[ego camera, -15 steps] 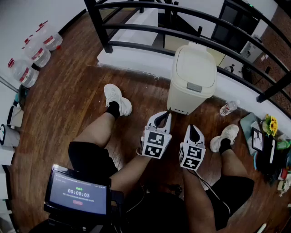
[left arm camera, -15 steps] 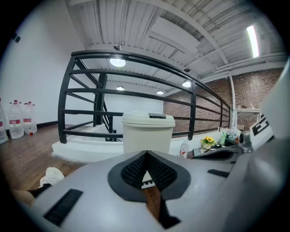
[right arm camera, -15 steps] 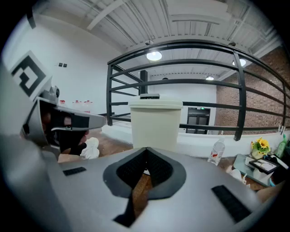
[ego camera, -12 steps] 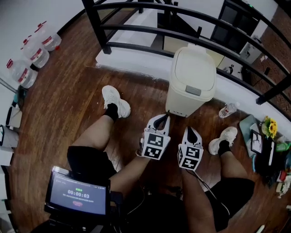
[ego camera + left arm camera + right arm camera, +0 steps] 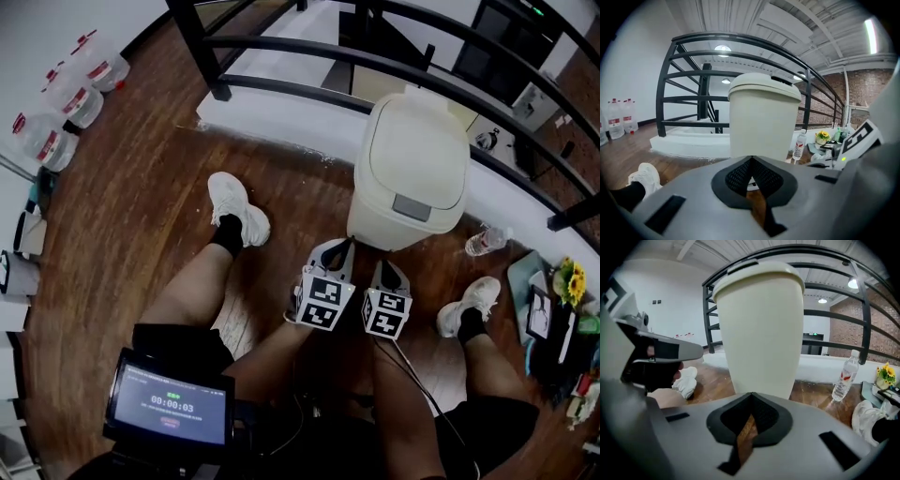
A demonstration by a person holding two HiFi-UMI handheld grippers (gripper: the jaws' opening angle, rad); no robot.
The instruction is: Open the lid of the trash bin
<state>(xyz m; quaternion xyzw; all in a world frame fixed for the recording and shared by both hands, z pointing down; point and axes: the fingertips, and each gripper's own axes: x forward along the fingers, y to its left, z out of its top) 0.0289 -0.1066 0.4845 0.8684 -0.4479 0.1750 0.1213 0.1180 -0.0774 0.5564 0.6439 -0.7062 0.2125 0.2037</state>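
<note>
A cream trash bin [image 5: 411,169] stands on the wood floor against the black railing. Its lid [image 5: 417,141] is down, with a grey push latch [image 5: 411,207] at the front edge. My left gripper [image 5: 343,243] is shut with its tips just short of the bin's base. Next to it on the right, my right gripper [image 5: 385,266] is also shut and empty. In the left gripper view the bin [image 5: 761,117] rises straight ahead of the left gripper [image 5: 751,160]. The right gripper view has the bin [image 5: 759,329] filling the middle, right beyond the right gripper [image 5: 751,395].
A black railing [image 5: 375,66] and a white ledge [image 5: 281,122] run behind the bin. A water bottle [image 5: 486,241] lies to its right, with clutter and a sunflower [image 5: 568,279] beyond. Water jugs [image 5: 66,103] stand far left. The person's shoes [image 5: 236,202] [image 5: 471,302] flank the grippers.
Both grippers have drawn closer to the bin's front, and the right one has come in beside the left. The bin looks nearer in the head view. The lid stays down.
</note>
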